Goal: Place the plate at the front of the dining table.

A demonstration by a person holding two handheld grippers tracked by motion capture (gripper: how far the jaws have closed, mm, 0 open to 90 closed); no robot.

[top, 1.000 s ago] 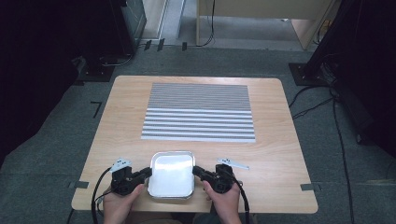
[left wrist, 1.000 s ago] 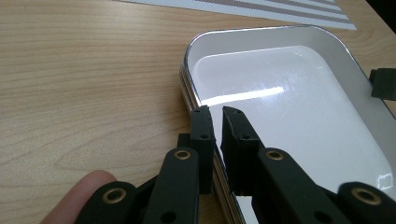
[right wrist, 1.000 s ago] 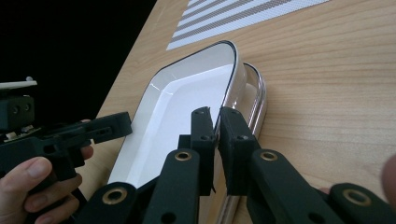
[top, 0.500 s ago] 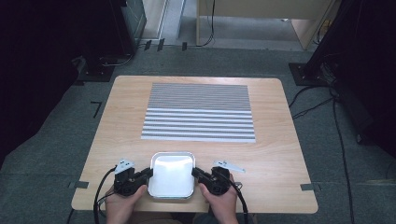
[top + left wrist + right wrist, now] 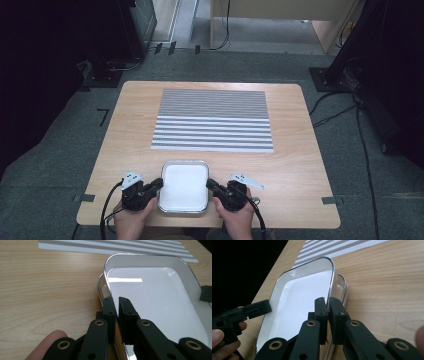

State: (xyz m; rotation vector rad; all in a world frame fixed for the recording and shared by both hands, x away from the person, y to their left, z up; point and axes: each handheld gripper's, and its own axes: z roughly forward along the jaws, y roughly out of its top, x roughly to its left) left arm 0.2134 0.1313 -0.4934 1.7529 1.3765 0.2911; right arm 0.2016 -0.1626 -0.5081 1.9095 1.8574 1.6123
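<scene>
A white rectangular tray (image 5: pixel 184 186) with a shiny metal rim lies near the table's front edge. My left gripper (image 5: pixel 159 183) is shut on its left rim, and my right gripper (image 5: pixel 209 184) is shut on its right rim. Both pairs of jaws have just been closing, with the rim between them. In the left gripper view the black jaws (image 5: pixel 117 301) pinch the tray's (image 5: pixel 155 295) thin edge. The right gripper (image 5: pixel 328 301) clamps the tray's (image 5: pixel 297 300) opposite edge. A second metal rim (image 5: pixel 100 287) (image 5: pixel 345 287) peeks out beneath the tray, like another tray underneath.
A grey-and-white striped mat (image 5: pixel 214 120) covers the middle and far part of the wooden table (image 5: pixel 300 165). Cables trail from both grippers over the table's front edge. Dark equipment and floor cables surround the table.
The right gripper has edged slightly toward the person. The tray and the left gripper have stayed where they were.
</scene>
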